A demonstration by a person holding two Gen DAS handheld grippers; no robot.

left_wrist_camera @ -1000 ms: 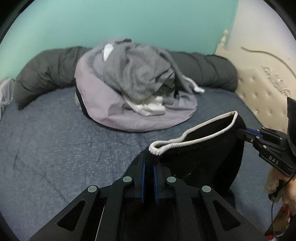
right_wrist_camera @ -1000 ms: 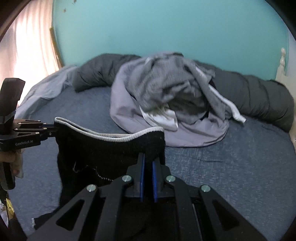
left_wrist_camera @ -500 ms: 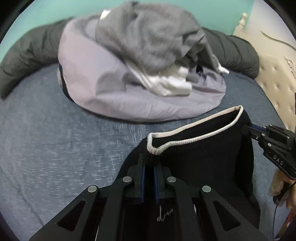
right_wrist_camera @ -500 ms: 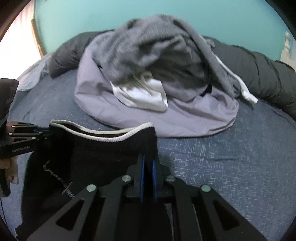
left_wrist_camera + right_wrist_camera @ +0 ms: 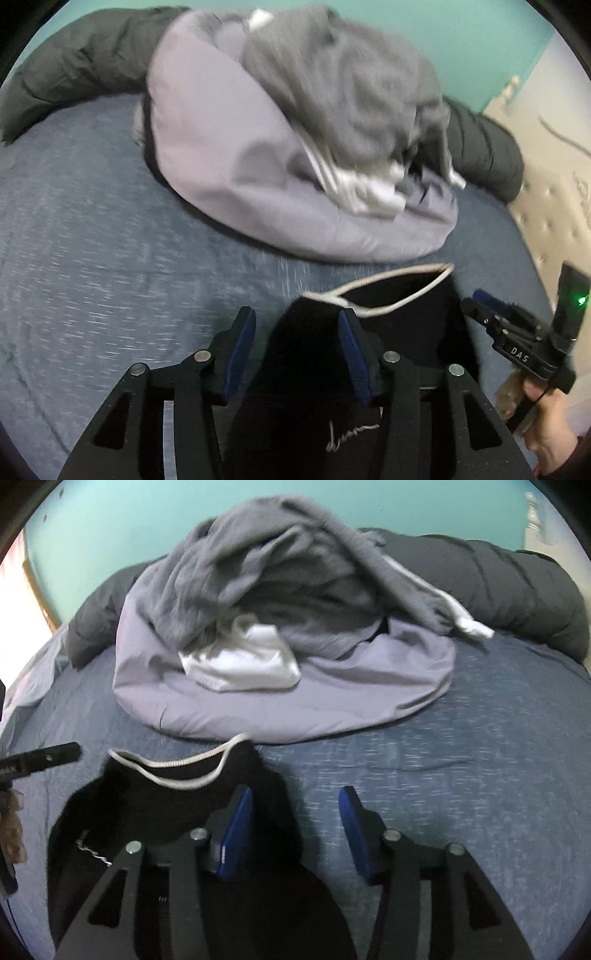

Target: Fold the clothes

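Both our left gripper [image 5: 297, 334] and right gripper [image 5: 295, 814] stand apart over the black garment [image 5: 402, 325]; we should smooth it flat before creasing.

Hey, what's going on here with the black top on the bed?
A person is folding clothes on a bed with a hand-held gripper in each hand. The black garment, white-trimmed at the neck, lies flat on the blue sheet. The left hand-held gripper and right hand-held gripper are both open, neither gripping it. A pile of grey and white clothes waits behind.
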